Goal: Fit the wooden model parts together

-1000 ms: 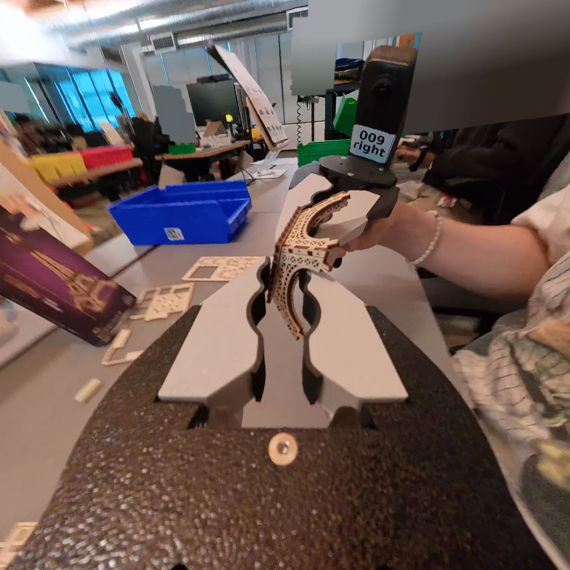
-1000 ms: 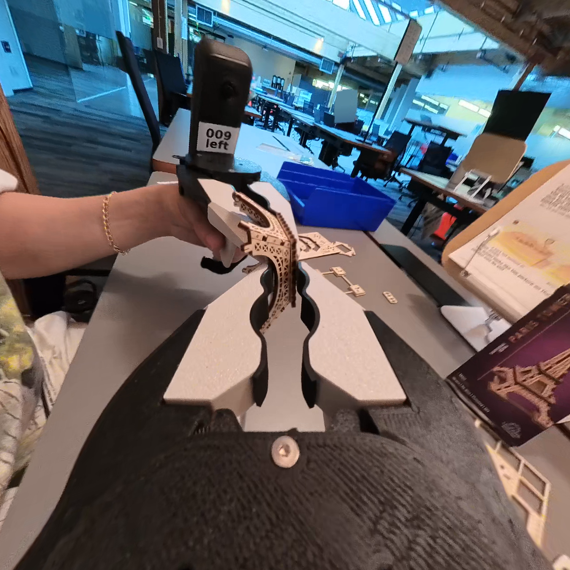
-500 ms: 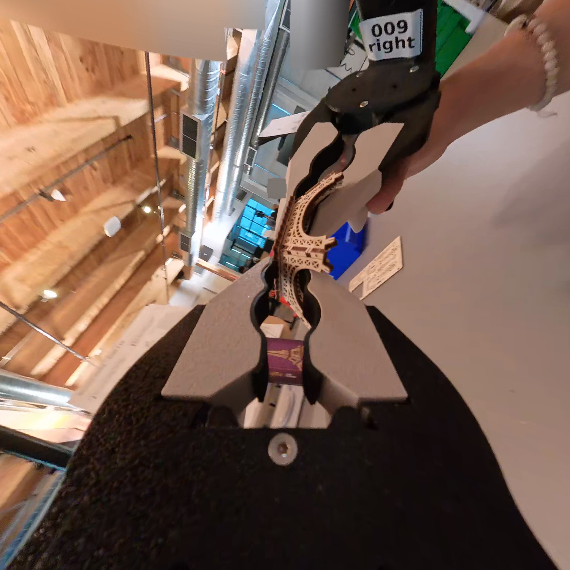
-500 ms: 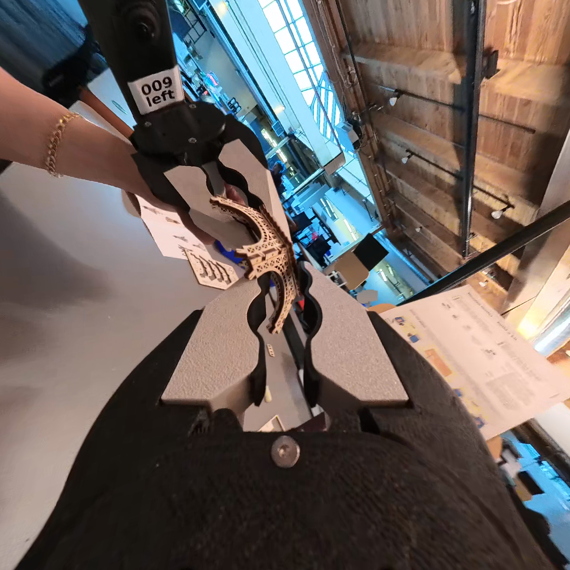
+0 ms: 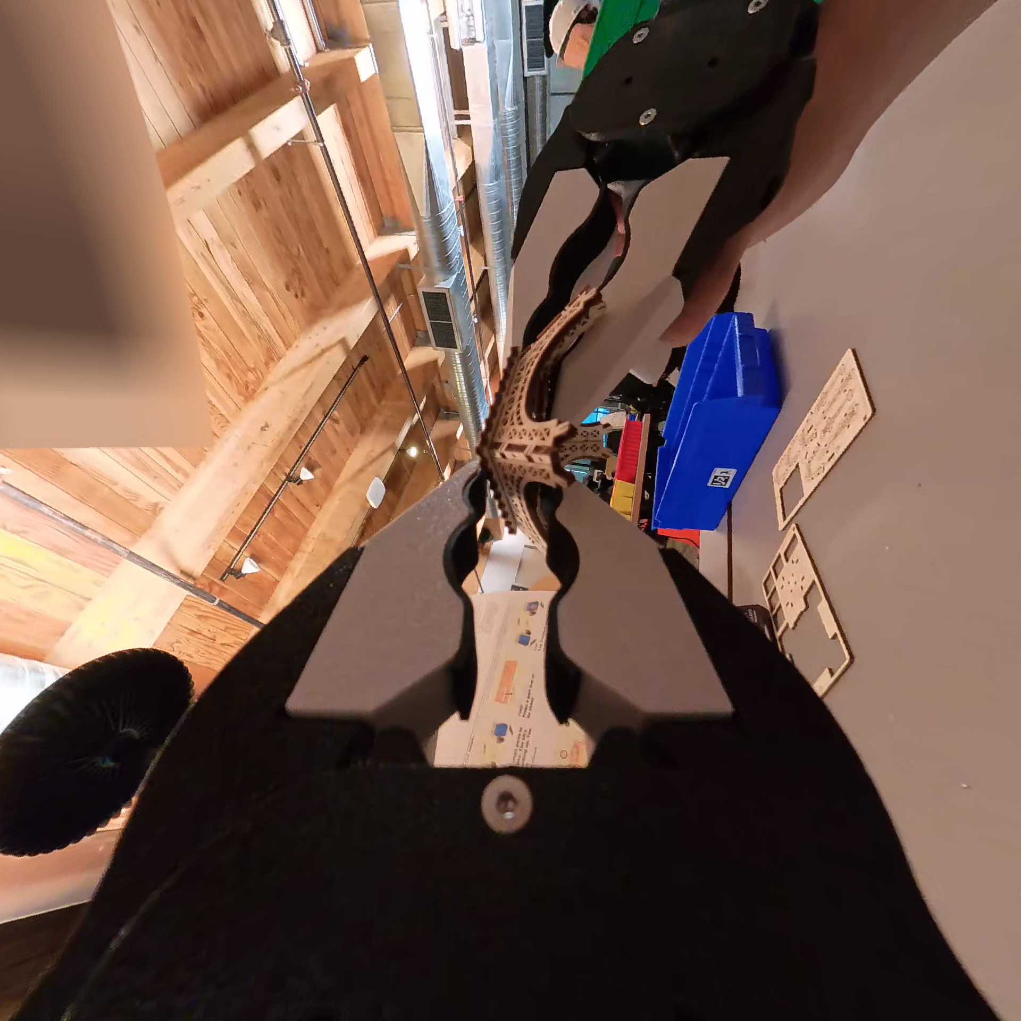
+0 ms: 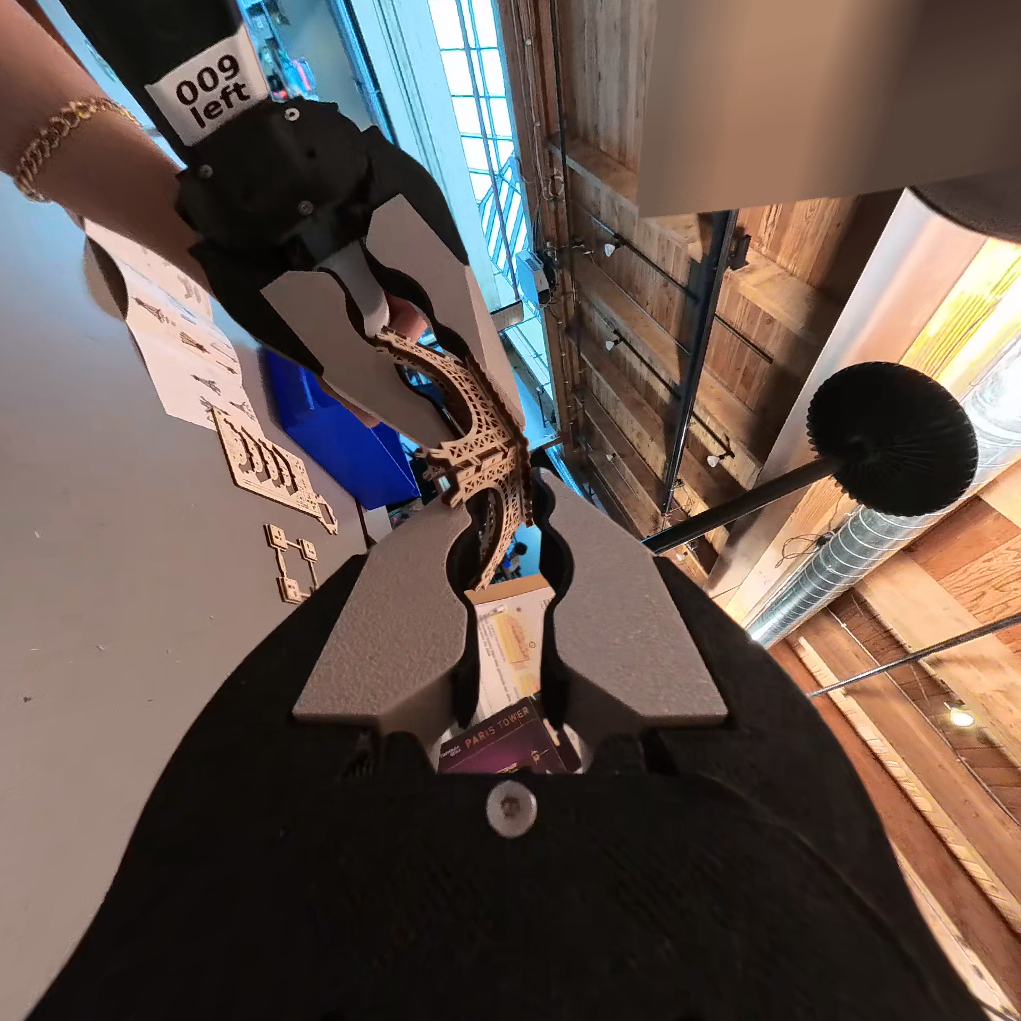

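Observation:
A light wooden lattice tower model with curved legs is held in the air between both grippers. My left gripper is shut on one curved leg at its fingertips. My right gripper is shut on another leg of the same model. The right gripper also shows in the left wrist view, facing mine, and the left gripper shows in the right wrist view. Both views are rolled about a quarter turn.
The grey table bears a blue bin and punched-out wooden part sheets. An instruction sheet lies near the person's arm. A purple box shows between my right fingers. The wooden ceiling with ducts fills the other side. Both grippers' tips are close together, under 4 cm apart.
Both grippers have rolled together about a quarter turn with the model still held between them. The table has swung to the side of each view and the ceiling has come into sight.

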Tool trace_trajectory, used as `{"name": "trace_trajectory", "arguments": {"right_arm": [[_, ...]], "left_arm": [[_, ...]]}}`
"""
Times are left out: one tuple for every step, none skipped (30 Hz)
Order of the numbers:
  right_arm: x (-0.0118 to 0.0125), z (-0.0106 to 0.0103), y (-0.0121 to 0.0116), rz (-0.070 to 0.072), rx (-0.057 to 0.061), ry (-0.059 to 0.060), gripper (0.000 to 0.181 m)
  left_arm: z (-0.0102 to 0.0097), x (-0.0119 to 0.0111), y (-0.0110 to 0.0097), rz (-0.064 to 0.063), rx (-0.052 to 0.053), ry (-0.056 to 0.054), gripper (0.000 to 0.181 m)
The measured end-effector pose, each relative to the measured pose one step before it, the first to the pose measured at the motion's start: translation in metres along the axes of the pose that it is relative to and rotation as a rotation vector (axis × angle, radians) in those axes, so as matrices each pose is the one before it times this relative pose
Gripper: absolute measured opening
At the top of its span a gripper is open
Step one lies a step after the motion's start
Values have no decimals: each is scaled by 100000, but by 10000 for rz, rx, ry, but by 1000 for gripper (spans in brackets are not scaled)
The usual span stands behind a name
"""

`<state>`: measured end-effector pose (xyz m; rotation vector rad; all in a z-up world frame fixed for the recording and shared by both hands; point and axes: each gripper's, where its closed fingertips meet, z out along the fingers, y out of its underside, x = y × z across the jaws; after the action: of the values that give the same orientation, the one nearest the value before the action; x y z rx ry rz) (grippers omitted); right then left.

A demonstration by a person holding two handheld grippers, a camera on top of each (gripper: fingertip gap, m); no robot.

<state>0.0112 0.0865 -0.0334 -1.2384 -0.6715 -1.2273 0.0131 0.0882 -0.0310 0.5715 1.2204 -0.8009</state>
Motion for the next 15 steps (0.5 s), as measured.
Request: {"name": "trace_trajectory", "arguments": {"right_arm": [[-13,-3,60,-24,-22,5,12],[-38,6,114,19,-29,-7,12],[-3,12,82,13,-3,19,12],[8,-4,47,-6,15,29,12],[-36,-16,115,35,-13,-11,13],[-58,-6,127,57,-16,-16,13],[-20,-19,17,10,20,27,14],[31,-11,-53,-30,38,62,17],[-14,-15,51,-66,-32,29,18],[-30,7,132,-34,-64,18,19],[-48,-17,110,34,-29,-3,19],[-29,-46,84,-13,-21,7,19],[-4,-46,80,-84,-22,30,19],[-1,-34,82,-86,-45,30,19],[-19,-12,149,-101,-92,28,20]], "left_arm": [[32,69,54,-3,-18,99,15],[26,57,84,16,-41,69,15],[32,24,48,66,-37,3,15],[32,42,34,9,-39,31,15],[36,112,87,-128,-63,126,14],[26,111,78,-104,-38,114,13],[3,54,31,63,-3,26,12],[0,40,15,121,-9,-7,12],[-8,-21,13,70,-17,-17,11],[14,11,51,125,-45,4,12],[35,50,52,141,-45,15,12],[54,66,23,64,-21,18,12],[49,49,8,13,-7,4,12],[58,49,50,6,-16,12,12],[59,100,121,-11,-51,58,12]]}}
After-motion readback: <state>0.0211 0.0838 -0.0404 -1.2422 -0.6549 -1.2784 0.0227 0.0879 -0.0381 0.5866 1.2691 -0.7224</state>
